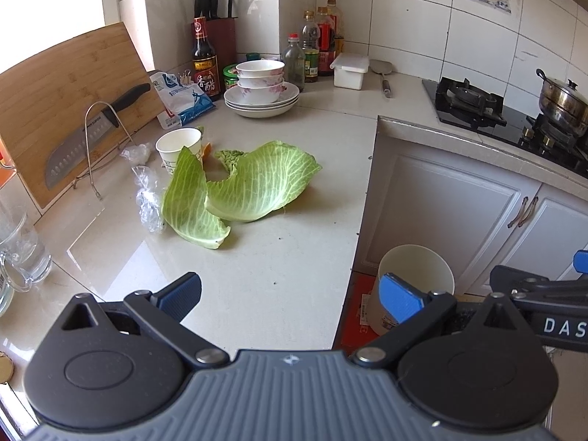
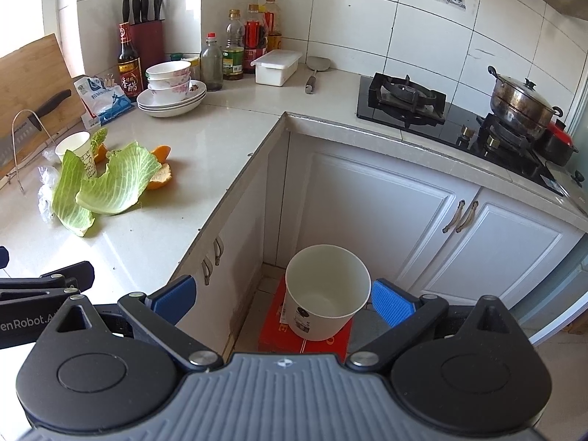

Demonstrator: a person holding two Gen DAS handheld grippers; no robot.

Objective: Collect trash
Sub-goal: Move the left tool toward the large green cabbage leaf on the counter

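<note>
Left gripper [image 1: 290,296]: jaws spread wide, nothing between the blue pads, low over the near counter [image 1: 279,275].
Right gripper [image 2: 281,299]: jaws likewise wide apart and empty, off the counter edge, looking down over the floor.
Bin [image 2: 327,290]: white tub on a red box [image 2: 305,343] on the floor, just ahead of the right gripper at 12 o'clock; at 2 o'clock, low, in the left view.
Cabbage leaves [image 1: 239,191]: two pale green pieces overlapping on the counter, at 11 o'clock from the left gripper and nearest of the trash; the near piece runs roughly near-to-far, the far piece lies more across.
Plastic wrap [image 1: 149,202]: crumpled clear film touching the near leaf's left edge, at 10 o'clock.
Paper cup [image 1: 178,147]: upright just behind the leaves.
Orange peel [image 2: 161,174]: behind the leaves, mostly hidden in the left view, plain in the right at 10 o'clock.
Nearer hand: the left, judged; trash straight ahead of it, well apart from the right.
Next move, judged: reach forward at 11 o'clock, pinch across the near leaf's short width, carry right to the bin.
</note>
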